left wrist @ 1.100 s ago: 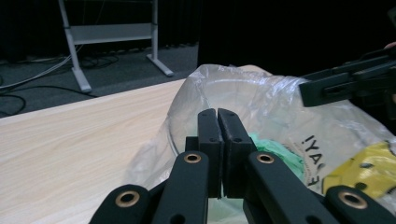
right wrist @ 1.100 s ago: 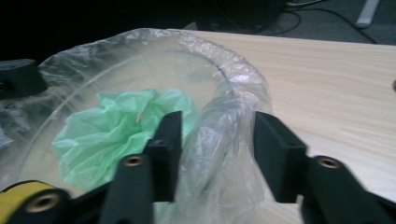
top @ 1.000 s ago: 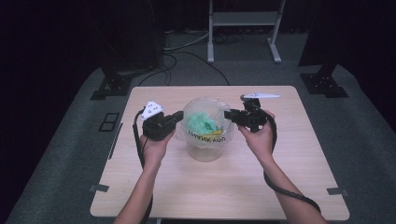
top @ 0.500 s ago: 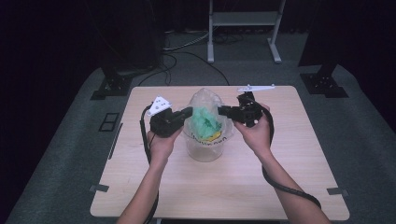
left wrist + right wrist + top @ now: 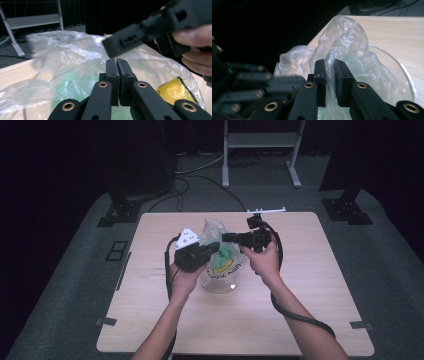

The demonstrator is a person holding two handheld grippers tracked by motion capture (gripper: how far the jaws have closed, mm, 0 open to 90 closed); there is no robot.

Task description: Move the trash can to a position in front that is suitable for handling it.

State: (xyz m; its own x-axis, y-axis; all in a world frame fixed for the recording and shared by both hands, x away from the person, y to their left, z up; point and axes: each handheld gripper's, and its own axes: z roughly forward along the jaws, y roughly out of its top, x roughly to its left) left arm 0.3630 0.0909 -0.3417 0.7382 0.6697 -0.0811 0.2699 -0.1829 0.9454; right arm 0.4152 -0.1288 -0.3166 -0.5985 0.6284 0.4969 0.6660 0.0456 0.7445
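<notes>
Left claw (image 5: 212, 247): jaws pressed flat together, as the left claw's own view shows (image 5: 116, 62); whether a fold of film is caught between them cannot be told. It points right, its tips at the left side of the plastic bag, and the person's left hand (image 5: 185, 277) holds its body from below.
Grey plate (image 5: 188, 239): three-cornered, on top of the left claw, tilted toward the camera.
Plastic bag (image 5: 215, 227): clear, crumpled film rising out of a glass bowl near the middle of the worktop, between the two claws; something green lies inside it, with a yellow label (image 5: 172, 91) lower down.
Glass bowl (image 5: 220, 282): clear and round, standing on the worktop; its rim curves round the bag in the right claw's view (image 5: 404, 72).
Right claw (image 5: 227, 238): jaws have just been closing, and a twisted fold of the bag stands pinched between them (image 5: 329, 65). It points left, its tips just beside the left claw's.
Right hand (image 5: 262, 260): wrapped around the right claw's body, cable looping down along the forearm.
Worktop (image 5: 310, 285): pale wood.
</notes>
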